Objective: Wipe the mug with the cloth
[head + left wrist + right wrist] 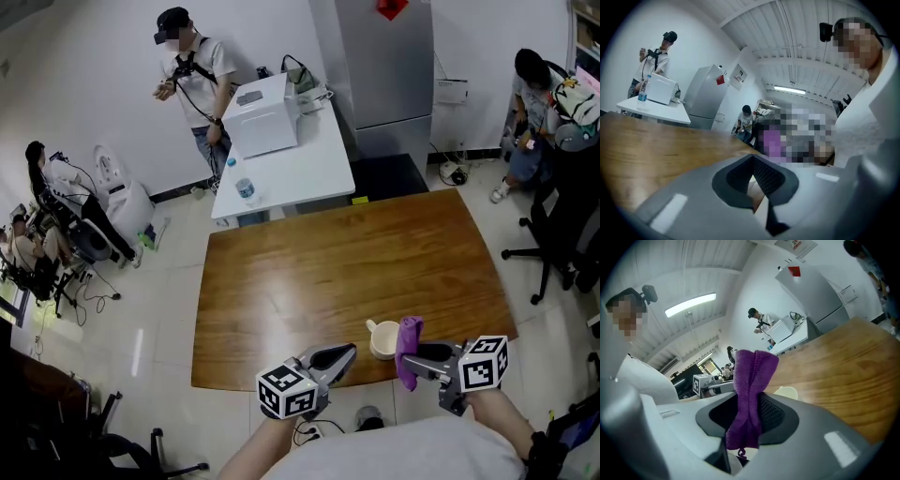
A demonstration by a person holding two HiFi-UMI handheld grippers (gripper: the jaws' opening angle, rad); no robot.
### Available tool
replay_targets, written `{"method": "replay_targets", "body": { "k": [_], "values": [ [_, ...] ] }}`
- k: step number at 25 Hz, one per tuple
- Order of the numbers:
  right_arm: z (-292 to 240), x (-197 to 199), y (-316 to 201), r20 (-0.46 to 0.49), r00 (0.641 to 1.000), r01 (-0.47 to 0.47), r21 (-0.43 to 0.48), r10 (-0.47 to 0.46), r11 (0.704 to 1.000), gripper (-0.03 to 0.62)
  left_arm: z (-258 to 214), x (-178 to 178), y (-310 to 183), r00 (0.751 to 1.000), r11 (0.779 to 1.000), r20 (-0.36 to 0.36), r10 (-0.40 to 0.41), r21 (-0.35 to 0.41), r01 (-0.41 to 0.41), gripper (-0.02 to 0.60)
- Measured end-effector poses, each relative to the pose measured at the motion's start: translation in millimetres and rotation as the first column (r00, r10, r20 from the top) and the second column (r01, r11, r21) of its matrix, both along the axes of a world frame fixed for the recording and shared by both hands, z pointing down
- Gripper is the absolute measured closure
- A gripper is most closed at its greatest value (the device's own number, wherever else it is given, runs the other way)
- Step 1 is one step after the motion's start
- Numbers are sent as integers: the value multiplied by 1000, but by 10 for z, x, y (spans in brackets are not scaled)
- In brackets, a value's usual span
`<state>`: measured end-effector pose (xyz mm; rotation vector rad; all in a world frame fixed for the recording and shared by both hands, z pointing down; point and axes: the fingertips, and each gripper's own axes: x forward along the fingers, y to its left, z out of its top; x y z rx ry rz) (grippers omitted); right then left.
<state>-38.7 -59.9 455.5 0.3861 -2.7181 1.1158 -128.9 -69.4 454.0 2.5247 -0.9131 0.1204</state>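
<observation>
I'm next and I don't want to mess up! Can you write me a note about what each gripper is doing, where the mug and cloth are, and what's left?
Left gripper: fingers together, nothing held, at the near edge of the table, left of the mug.
Right gripper: fingers shut on the purple cloth, which sticks out folded.
Mug: upright on the table between the grippers. The cloth is right beside it; I cannot tell if they touch.
Done: cloth picked up.
Left: wipe the mug, probably steadying it with the left gripper first.
</observation>
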Motion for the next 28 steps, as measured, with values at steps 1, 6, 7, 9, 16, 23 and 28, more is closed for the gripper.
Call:
{"method": "replay_targets", "body": {
  "k": [1,6,7,9,16,23,28],
  "values": [
    [11,-8,-48,-4,1000,-7,-4,7,1000,465,21,-2,-55,1000,1000,-1,12,-3,-12,580],
    [46,83,-231,-22,999,-32,-26,32,999,465,131,121,-206,998,998,12,57,-21,-57,580],
    [62,110,-253,-22,999,-34,-34,33,999,465,162,145,-222,998,998,17,60,-28,-59,580],
    [99,155,-294,-17,999,-32,-51,31,998,465,210,167,-259,998,998,31,55,-39,-54,580],
    [137,222,-352,-9,1000,17,-65,-17,998,465,548,69,-423,988,997,151,5,-76,7,580],
    [270,321,-383,-20,1000,9,-96,-10,995,465,1038,97,-694,972,991,218,89,-118,-64,491],
    [288,341,-385,-22,1000,6,-101,-8,995,465,1295,174,-797,962,977,213,171,-165,-137,466]
  ]
}}
